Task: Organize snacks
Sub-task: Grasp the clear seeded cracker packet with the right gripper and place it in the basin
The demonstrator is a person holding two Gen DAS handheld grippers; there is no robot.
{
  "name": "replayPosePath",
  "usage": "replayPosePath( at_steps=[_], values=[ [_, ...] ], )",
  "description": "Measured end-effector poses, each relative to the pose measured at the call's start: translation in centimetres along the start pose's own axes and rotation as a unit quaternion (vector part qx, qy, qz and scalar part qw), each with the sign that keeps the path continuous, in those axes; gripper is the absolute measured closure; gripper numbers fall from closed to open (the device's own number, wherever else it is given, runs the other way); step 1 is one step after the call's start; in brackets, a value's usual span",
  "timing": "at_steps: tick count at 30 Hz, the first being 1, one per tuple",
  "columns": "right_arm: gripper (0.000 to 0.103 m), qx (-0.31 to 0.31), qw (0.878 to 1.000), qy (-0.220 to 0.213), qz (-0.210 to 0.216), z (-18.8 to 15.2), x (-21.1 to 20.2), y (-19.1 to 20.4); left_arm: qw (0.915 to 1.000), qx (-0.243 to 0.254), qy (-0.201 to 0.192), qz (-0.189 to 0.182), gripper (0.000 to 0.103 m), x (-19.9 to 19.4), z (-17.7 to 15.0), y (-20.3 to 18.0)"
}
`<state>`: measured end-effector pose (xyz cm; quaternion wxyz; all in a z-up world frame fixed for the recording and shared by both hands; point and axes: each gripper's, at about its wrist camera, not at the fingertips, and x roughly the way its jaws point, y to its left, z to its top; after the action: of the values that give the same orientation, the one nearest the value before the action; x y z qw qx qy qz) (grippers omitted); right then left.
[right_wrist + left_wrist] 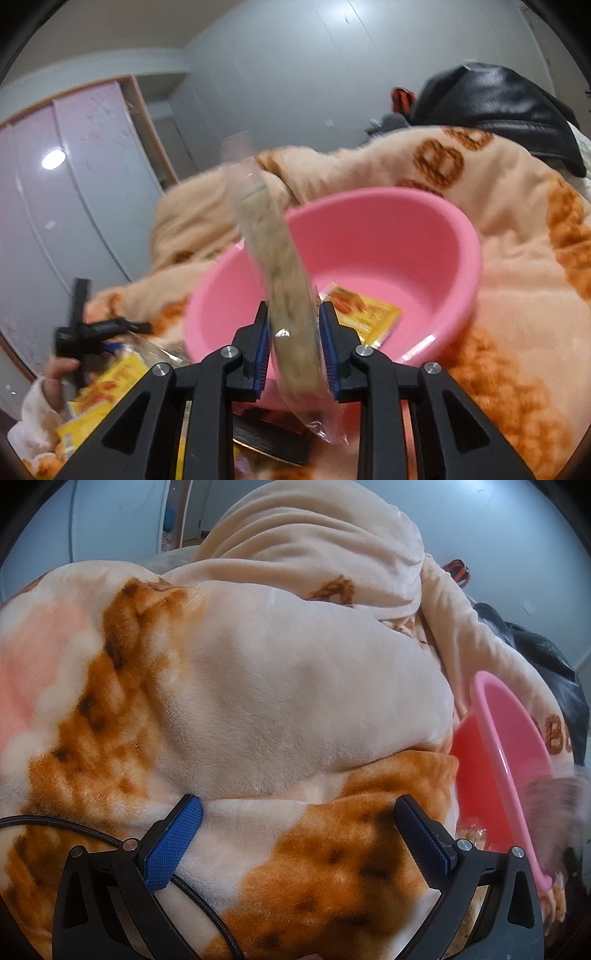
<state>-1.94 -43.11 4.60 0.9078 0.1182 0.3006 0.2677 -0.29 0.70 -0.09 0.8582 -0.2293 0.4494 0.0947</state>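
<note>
The right gripper (293, 332) pinches a clear-wrapped snack packet (284, 273) between its blue pads. The packet's long axis runs forward past the fingertips, over the near rim of the pink basin (424, 221), where a yellow packet (365, 314) lies. The left gripper (295, 834), spread and empty, hangs over the blanket (277, 683), with the basin to its right.
</note>
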Motion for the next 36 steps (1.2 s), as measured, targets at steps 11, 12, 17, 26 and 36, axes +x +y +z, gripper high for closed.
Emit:
replayPosePath(
  at_steps=[11, 12, 17, 26, 36],
  values=[
    [0.016, -0.04, 0.999, 0.014, -0.012, -0.4, 0.6, 1.2, 0.9997, -0.014, 0.002, -0.022, 0.001, -0.6, -0.2, 1.1],
    [0.015, -0.044, 0.999, 0.016, -0.016, -0.4, 0.7, 1.3, 0.9997, -0.012, 0.002, -0.02, 0.001, -0.6, -0.2, 1.1],
    [0.012, -0.055, 0.998, 0.021, -0.024, -0.3, 0.8, 1.6, 0.9998, -0.01, 0.0, -0.017, 0.001, -0.6, -0.2, 1.1],
    [0.011, -0.062, 0.997, 0.023, -0.029, -0.4, 0.8, 1.8, 0.9998, -0.009, 0.001, -0.016, 0.001, -0.5, -0.2, 1.1],
    [0.011, -0.081, 0.994, 0.013, -0.074, -0.5, 0.7, 2.4, 0.9998, -0.009, 0.0, -0.016, 0.001, -0.5, -0.2, 1.1]
  ],
)
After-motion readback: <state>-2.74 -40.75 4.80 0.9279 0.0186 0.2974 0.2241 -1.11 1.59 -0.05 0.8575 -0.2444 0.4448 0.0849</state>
